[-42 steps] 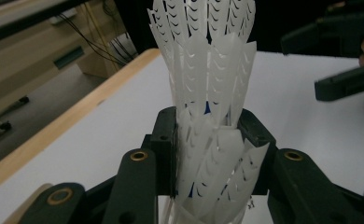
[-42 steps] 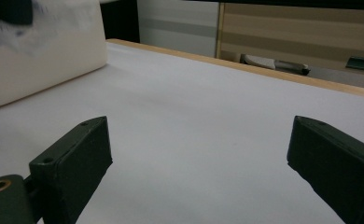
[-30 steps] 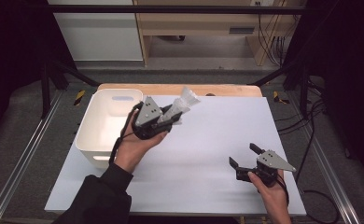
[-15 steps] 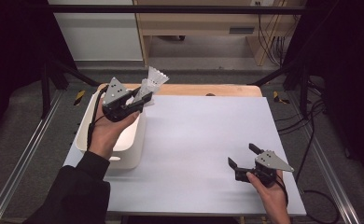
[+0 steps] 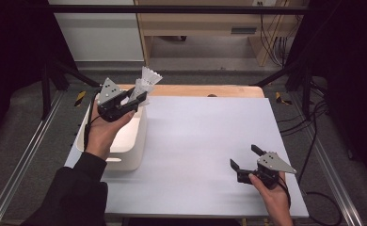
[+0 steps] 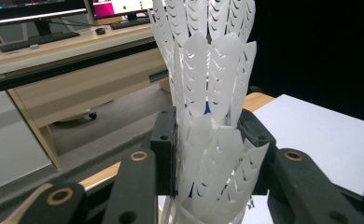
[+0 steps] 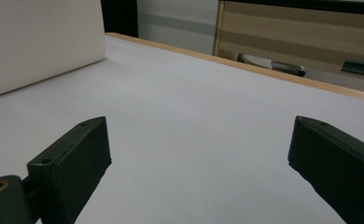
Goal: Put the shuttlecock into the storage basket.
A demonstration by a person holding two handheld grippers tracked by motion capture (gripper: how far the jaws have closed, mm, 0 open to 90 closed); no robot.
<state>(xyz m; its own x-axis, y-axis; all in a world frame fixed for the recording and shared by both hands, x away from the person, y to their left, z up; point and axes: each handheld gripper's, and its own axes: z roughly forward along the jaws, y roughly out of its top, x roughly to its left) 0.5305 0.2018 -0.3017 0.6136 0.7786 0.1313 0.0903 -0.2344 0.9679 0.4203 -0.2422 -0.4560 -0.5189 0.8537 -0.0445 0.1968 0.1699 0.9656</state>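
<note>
High view: left gripper [image 5: 133, 97] clamps white plastic shuttlecock stack [image 5: 145, 82], long axis tilted up-away, above white plastic bin [image 5: 125, 157]; right gripper [image 5: 243, 159] jaws apart, idle.

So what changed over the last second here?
The left gripper, shut on the white shuttlecock stack, carried it leftward from above the mat to over the white bin. The right gripper stayed open and in place near the mat's front right.
</note>
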